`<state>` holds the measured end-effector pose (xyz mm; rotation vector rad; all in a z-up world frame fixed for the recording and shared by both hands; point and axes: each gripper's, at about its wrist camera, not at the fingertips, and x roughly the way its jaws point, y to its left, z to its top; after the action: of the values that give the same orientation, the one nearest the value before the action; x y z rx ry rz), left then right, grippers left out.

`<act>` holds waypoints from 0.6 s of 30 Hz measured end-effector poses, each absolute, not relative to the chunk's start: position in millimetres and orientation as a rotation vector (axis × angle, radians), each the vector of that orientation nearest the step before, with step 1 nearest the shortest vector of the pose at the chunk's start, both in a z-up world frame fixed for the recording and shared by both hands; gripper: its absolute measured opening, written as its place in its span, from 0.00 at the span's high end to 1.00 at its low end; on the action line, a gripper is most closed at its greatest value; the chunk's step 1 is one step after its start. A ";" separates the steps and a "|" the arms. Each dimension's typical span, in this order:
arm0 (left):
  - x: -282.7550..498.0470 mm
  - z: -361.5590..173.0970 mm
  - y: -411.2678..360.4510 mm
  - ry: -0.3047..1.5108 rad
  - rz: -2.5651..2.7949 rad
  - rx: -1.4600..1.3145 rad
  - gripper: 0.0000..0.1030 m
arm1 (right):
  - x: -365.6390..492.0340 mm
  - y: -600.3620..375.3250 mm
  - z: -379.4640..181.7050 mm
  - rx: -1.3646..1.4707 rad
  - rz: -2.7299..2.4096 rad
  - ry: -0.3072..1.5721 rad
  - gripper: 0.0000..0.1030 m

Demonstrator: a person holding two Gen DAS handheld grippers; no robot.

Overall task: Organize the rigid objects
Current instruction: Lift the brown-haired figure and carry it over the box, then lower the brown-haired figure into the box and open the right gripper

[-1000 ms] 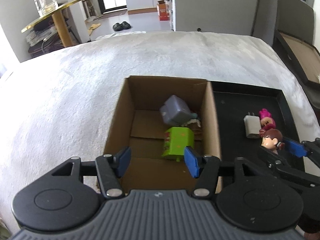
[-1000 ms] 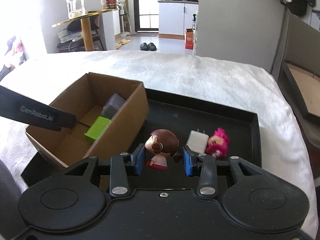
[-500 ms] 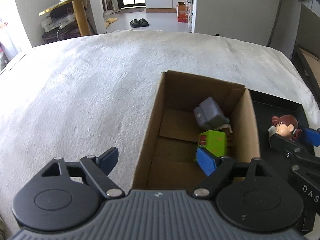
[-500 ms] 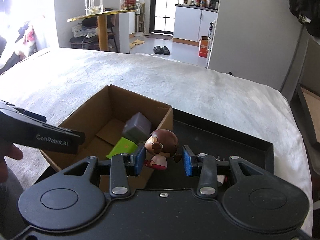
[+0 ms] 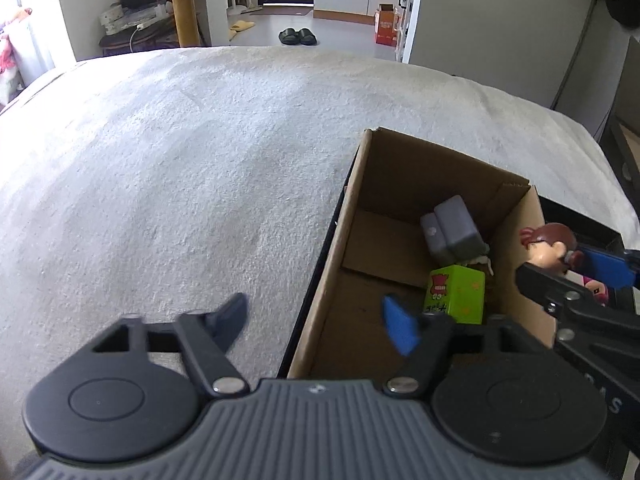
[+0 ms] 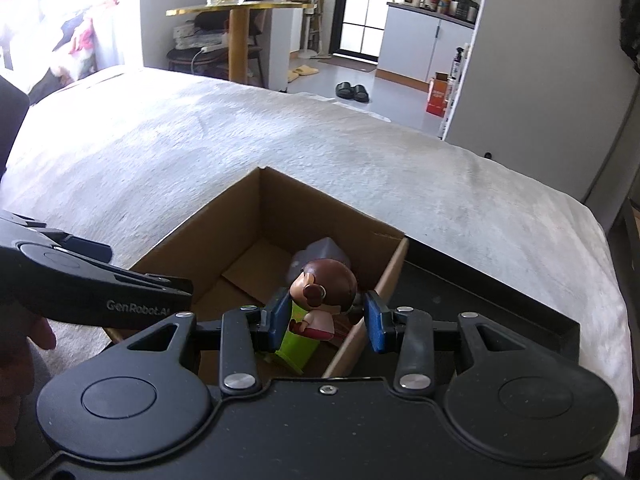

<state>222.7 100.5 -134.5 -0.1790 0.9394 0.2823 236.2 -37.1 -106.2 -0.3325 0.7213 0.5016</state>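
Observation:
My right gripper (image 6: pixel 326 322) is shut on a brown-haired doll figure (image 6: pixel 326 290) and holds it above the right side of the open cardboard box (image 6: pixel 248 216). The doll also shows in the left wrist view (image 5: pixel 550 244) over the box's right wall. Inside the box (image 5: pixel 360 200) lie a grey block (image 5: pixel 452 232) and a green box (image 5: pixel 456 294). My left gripper (image 5: pixel 316 324) is open and empty, straddling the box's left wall near its front corner. A pink-haired figure (image 5: pixel 596 290) is partly hidden behind the right gripper.
The box stands on a black tray (image 6: pixel 500 300) lying on a white bedspread (image 5: pixel 180 160). A round gold table (image 6: pixel 240 8) with a glass jar, slippers (image 5: pixel 298 36) and an orange carton (image 6: pixel 438 94) are beyond the bed's far edge.
My right gripper has lifted the doll off the tray and carried it left, over the box. My left gripper has swung left and opened wider.

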 end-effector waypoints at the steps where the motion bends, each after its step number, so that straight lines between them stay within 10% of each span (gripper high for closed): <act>1: 222.5 -135.4 102.0 0.943 0.284 -0.188 0.50 | 237.3 -34.7 -106.4 -0.338 0.506 0.722 0.62; 6: 223.4 -140.0 108.7 0.944 0.276 -0.247 0.87 | 244.0 -21.8 -108.1 -0.371 0.533 0.730 0.62; 18: 220.7 -142.7 113.6 0.929 0.269 -0.288 0.87 | 250.2 4.4 -113.6 -0.439 0.615 0.733 0.90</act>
<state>220.7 113.6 -142.7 -0.2884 0.9289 0.2695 250.2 4.4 -113.6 -0.4388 0.7332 0.6154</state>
